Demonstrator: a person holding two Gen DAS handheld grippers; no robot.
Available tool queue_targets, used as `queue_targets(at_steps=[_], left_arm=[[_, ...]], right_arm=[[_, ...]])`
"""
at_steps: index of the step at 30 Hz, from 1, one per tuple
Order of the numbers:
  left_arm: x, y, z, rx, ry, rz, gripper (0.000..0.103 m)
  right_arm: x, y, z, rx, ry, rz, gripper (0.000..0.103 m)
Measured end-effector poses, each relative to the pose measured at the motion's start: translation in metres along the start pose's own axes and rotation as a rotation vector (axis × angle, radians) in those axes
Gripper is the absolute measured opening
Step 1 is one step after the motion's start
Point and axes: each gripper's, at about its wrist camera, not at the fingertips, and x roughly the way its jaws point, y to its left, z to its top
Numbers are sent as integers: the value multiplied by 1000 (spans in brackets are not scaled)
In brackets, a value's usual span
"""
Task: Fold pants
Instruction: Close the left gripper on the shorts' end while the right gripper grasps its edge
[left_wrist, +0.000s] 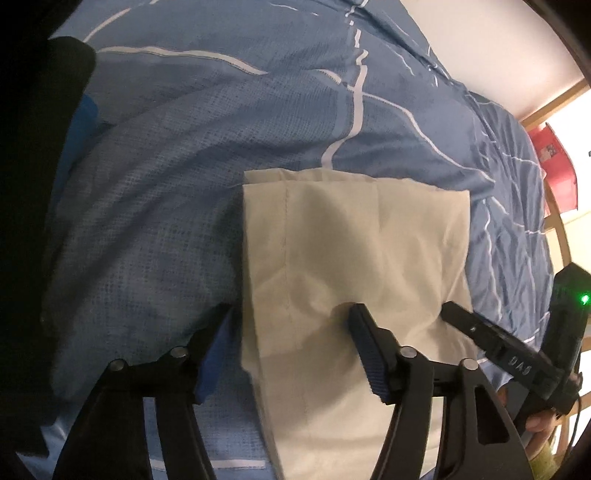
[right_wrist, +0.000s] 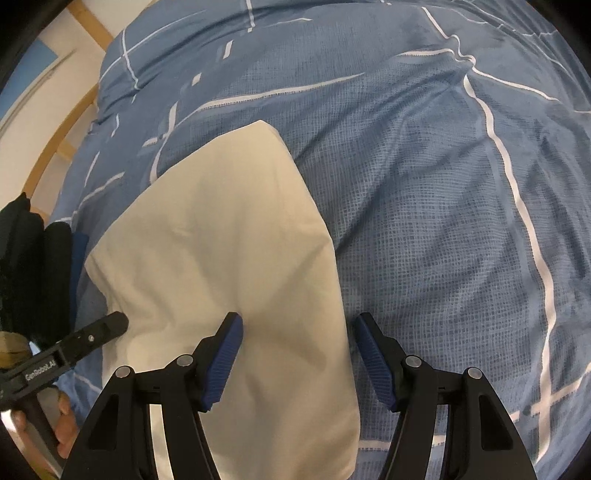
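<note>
Cream pants lie folded into a long strip on the blue bedspread; they also show in the right wrist view. My left gripper is open, its jaws straddling the strip's left edge, with nothing held. My right gripper is open, its jaws straddling the strip's right edge, with nothing held. The right gripper shows at the right of the left wrist view, and the left gripper at the left of the right wrist view.
The blue bedspread with white lines covers the bed. Dark folded clothes lie at the left. A wooden bed frame and a red object stand beyond the bed's edges.
</note>
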Motion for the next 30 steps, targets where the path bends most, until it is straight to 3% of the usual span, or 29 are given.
queue_targets(at_steps=[1,3,6,8,9,18,23,26,28,30], left_arm=[[1,-2,1,0,15,-31,36],[-1,-3,2,-17,26,-61,27],[-9,-3,1,-40,21,-65,20],[-15,-7,0,-27,6,-56,17],[-18,-9,0,-19,1,-56,16],[-41,-34,-2,63,-6,-112,12],[-22,-39,-11,62,36,-114,13],[-13,-37,-12,57,50,-94,22],[-13,-36,-13,75,47,-62,37],[-11,-34,-14,83,56,-64,38]], right_arm=[[-1,1,0,-3,-3,-2,59],[-2,4,1,-1,6,20,46],[-7,4,3,27,3,18,34],[-14,5,3,37,-10,13,16],[-18,7,3,40,-14,15,13],[-75,13,-6,46,-80,-24,11],[-85,1,-19,65,-70,-77,11],[-75,-4,-23,68,-49,-88,11],[-70,-4,-24,56,-42,-102,11],[-68,-8,-26,57,-39,-107,11]])
